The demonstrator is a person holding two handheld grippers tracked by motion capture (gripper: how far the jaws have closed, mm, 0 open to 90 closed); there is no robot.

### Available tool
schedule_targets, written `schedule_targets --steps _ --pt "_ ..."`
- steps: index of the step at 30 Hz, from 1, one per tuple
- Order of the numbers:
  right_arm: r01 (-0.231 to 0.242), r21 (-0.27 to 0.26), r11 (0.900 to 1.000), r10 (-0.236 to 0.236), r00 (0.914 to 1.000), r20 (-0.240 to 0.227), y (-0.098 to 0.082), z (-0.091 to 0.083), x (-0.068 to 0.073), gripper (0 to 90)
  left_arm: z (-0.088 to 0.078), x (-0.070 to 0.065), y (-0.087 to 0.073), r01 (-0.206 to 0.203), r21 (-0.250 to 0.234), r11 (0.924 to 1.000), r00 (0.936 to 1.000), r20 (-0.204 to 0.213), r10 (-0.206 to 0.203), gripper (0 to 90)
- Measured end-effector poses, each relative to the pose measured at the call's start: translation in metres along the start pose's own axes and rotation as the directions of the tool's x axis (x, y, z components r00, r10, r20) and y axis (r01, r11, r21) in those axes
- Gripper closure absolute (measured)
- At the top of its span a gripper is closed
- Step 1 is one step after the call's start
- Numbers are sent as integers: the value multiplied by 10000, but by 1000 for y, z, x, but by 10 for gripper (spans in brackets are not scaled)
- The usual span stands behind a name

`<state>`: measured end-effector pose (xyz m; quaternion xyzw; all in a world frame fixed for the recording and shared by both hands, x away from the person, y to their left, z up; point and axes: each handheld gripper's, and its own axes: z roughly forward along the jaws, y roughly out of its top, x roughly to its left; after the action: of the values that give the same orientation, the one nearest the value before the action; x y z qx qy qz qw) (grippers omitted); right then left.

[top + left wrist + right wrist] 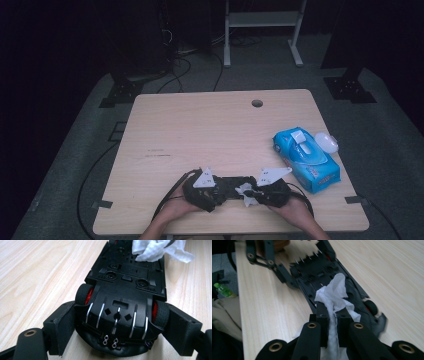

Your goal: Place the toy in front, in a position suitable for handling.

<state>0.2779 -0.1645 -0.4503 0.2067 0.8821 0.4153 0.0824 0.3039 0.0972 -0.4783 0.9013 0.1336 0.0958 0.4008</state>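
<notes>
A black toy car (pixel 231 184) with red wheel hubs lies upside down near the table's front edge. Its underside (pixel 125 287) faces up. My left gripper (pixel 122 330) is shut on one end of the car, with a pad (pixel 65 326) against each side by the wheels. In the high view my left gripper (pixel 219 192) is at the car's left end. My right gripper (pixel 333 320) is shut on a crumpled white wipe (pixel 332 295), which rests on the car's underside (pixel 317 275). In the high view the wipe (pixel 245 191) shows between my two grippers, with my right gripper (pixel 252 192) beside it.
A blue pack of wet wipes (pixel 306 159) lies at the right of the wooden table (pixel 200 125), with a white rounded object (pixel 326 142) beside it. A cable hole (pixel 257 103) sits near the far edge. A green bottle (pixel 222 290) and beige cloth (pixel 224 315) lie beyond the table's edge.
</notes>
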Motion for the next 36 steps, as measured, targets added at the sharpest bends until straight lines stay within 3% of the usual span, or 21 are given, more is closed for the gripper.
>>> schedule_targets --steps 10,12,17,20,26,30,36 --pt "-723 294 9969 704 9956 613 -17 -15 -17 842 -2 1 1 6 -215 9998 10000 -8 -6 194" --pt "-711 263 9971 694 9958 600 -15 -14 -15 842 -2 1 1 57 -208 9998 10000 10 -57 194" --pt "-224 -46 9997 224 9997 -42 -1 -1 -1 841 1 -1 1 -96 -58 9999 10000 7 96 194" --pt "-4 11 10000 4 10000 -78 3 2 3 840 1 -1 0 -105 -33 9999 9999 30 105 196" --pt "-525 31 9986 523 9974 495 -9 -12 -12 841 0 -3 0 -343 -37 9994 9994 83 343 237" --pt "-794 -21 9968 794 9958 458 -14 -15 -16 841 0 -2 1 -230 -91 9997 9997 94 231 233" --pt "-546 141 9984 541 9980 333 -11 -9 -11 841 -5 1 2 188 -542 9984 9993 345 -170 210"
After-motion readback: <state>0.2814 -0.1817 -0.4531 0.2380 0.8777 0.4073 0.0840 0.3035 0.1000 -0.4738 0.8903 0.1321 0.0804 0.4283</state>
